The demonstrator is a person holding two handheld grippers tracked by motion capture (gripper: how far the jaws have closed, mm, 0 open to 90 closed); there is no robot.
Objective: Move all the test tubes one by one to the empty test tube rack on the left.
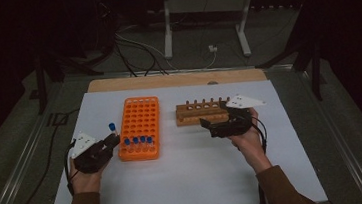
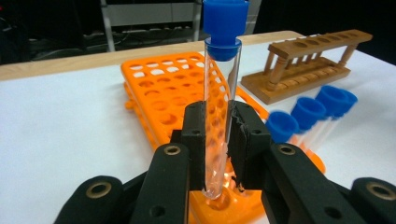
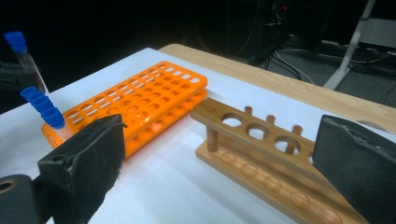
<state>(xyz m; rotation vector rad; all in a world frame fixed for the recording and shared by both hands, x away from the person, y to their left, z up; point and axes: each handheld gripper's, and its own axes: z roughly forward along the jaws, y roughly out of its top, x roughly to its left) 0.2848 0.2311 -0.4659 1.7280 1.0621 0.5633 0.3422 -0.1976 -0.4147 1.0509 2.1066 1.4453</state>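
My left gripper [image 2: 223,140] is shut on a clear test tube with a blue cap [image 2: 223,93]. It holds the tube upright, with the tube's bottom end at a hole in the near corner of the orange rack [image 2: 159,88]. In the high view, the left gripper [image 1: 108,141] and its tube [image 1: 112,126] are at the rack's [image 1: 139,117] front left corner. A row of blue-capped tubes [image 1: 137,141] stands in the rack's front row. My right gripper [image 1: 215,117] is open and has nothing in it, just in front of the wooden rack [image 1: 195,114]. Its jaws [image 3: 219,163] stand wide apart beside that wooden rack [image 3: 261,154].
The racks sit on a white sheet [image 1: 191,176] over a wooden table [image 1: 167,79]. Behind the table, cables and a metal stand [image 1: 205,9] lie on the floor. The right gripper view shows the orange rack [image 3: 140,100], its capped tubes [image 3: 42,107] and the tube the left gripper holds [image 3: 18,46].
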